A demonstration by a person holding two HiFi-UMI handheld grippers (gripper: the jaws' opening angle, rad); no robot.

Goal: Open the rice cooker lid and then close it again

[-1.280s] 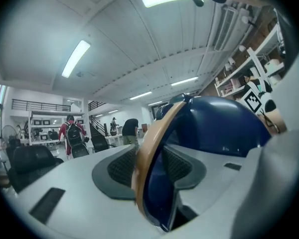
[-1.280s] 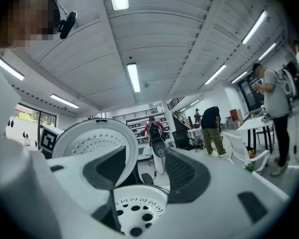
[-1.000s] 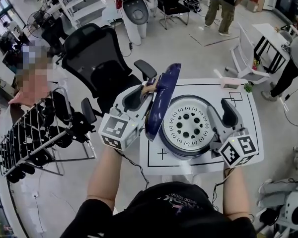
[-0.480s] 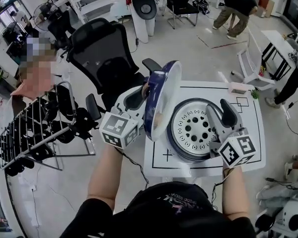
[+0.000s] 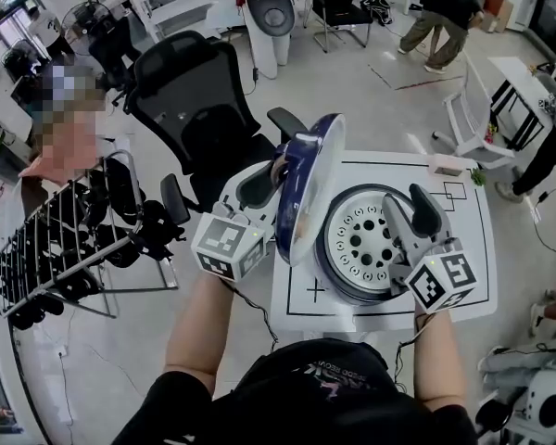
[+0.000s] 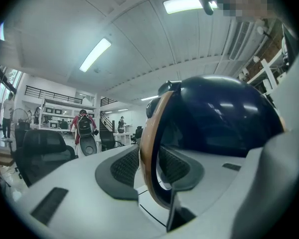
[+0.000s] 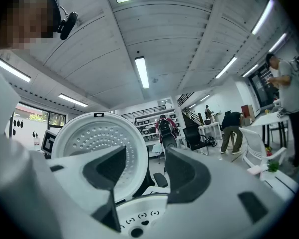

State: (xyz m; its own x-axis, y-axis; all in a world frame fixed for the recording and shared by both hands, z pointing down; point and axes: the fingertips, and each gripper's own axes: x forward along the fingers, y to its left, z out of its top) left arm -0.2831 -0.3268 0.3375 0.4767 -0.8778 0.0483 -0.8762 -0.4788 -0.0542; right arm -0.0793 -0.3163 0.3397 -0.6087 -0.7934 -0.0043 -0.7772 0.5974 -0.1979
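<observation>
The lid (image 5: pixel 306 184) is held close to upright at the left side of the cooker (image 5: pixel 338 281), its white inside turned toward the open pot, and the cooker is set on the table (image 5: pixel 463 276). The lid's rim is pinched between the pads of the left gripper (image 5: pixel 271 179). In the left gripper view (image 6: pixel 149 166) the rim is seen edge-on between the two pads, with the dark dome of the lid (image 6: pixel 219 118) behind it. The jaws have just been eased a little wider, yet the rim is between them and appears pressed from both sides. The right gripper (image 5: pixel 410 213) is held spread and empty at the cooker's right side; in its own view (image 7: pixel 147 176) nothing is caught between the jaws, and the lid's perforated inside is seen beyond them. The lid is judged to be near the top of its swing. To be done well, the swing should be led along the hinge's arc rather than pushed straight across, so that the cooker is not dragged over the table. The pinch should be kept firm, because a smooth, thin rim is likely to slip. Before the lid is lowered, the right gripper should be drawn clear of the opening.
</observation>
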